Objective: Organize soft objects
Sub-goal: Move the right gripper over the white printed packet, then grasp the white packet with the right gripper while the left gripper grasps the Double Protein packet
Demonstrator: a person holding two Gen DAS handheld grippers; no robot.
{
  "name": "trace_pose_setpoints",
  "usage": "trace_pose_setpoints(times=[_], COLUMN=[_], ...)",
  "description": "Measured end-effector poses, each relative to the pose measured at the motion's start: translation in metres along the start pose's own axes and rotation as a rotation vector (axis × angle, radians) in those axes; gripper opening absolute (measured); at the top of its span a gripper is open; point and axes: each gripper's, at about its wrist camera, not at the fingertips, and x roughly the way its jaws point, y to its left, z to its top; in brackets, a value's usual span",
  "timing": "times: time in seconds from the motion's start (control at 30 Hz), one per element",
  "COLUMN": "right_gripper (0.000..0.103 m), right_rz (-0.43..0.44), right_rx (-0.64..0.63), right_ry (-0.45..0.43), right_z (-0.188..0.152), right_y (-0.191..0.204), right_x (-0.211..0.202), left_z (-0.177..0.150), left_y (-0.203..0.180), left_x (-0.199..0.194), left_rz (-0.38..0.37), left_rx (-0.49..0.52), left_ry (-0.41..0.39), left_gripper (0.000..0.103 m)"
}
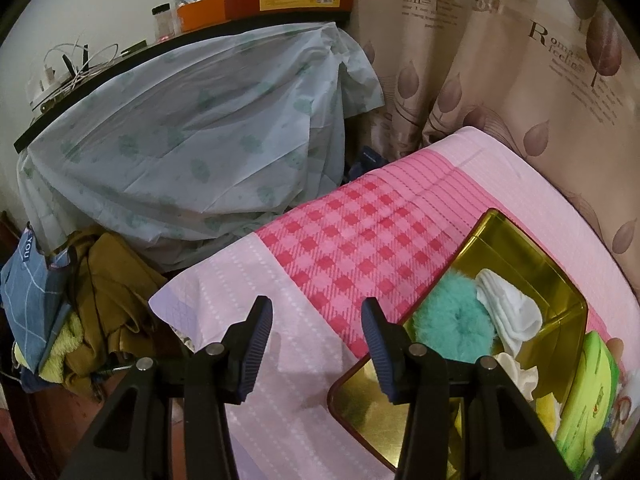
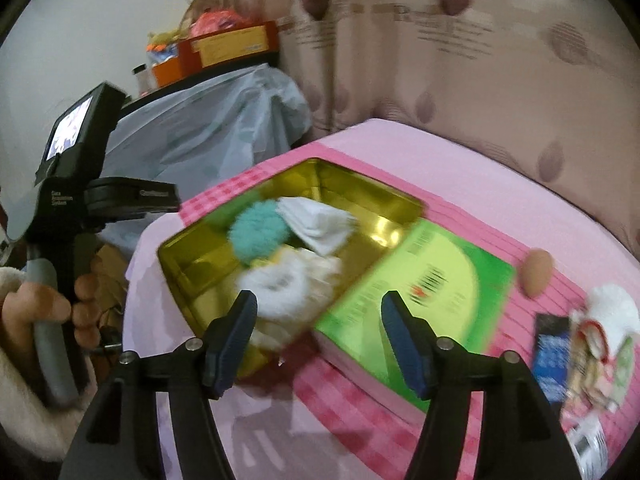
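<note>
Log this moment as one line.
left gripper open, empty | right gripper open, empty | scrunchie, sock in tin

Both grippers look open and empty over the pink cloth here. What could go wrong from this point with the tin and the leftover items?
1. The gold tin already holds the teal pompom, white sock and white fluffy piece; more items may spill over its wall.
2. The green lid lies beside the tin, under the open right gripper; a careless reach could knock it.
3. The beige sponge sits loose on the cloth and could roll away.
</note>
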Motion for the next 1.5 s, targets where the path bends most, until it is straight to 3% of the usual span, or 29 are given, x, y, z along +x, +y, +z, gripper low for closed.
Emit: trace_pose_setpoints(times=[0.33,0.53,0.77,1.17,1.23,1.33,1.5], right_gripper=[0.063,0.070,0.082,0.084,0.082,0.063,0.058], right_rz=[-0.175,-0.242,-0.245,-0.160,-0.161,-0.153,-0.180], right_rx=[0.149,0.179,0.165,0.107,0.097,0.082,0.045], right_ry=[-0.003,0.027,0.100,0.179,0.182,0.183,0.161], right_z=[-0.041,-0.074,-0.110,-0.137,-0.141,-0.145,-0.150], right_y=[-0.096,-0.158,-0.209,-0.236,-0.236,-0.234,-0.227], right_x=[-0.055,-0.092,-0.113,-0.087,-0.082,-0.078,-0.080], left_z=[-0.003,-0.005,-0.013,-0.050,-0.061,-0.078,-0.111], left_y=[-0.008,-0.017,-0.039,-0.102,-0.119,-0.146,-0.197], left_x=[-0.005,-0.008,-0.019,-0.069,-0.079,-0.093,-0.115], left_rz=[-0.007,-0.023,-0.087,-0.238,-0.273,-0.321,-0.413], left_rx=[0.041,0.086,0.196,0.468,0.514,0.581,0.690], left_ry=[-0.014,-0.018,-0.041,-0.116,-0.106,-0.095,-0.070], left_gripper=[0.047,0.047,0.047,0.047,0.048,0.050,0.055])
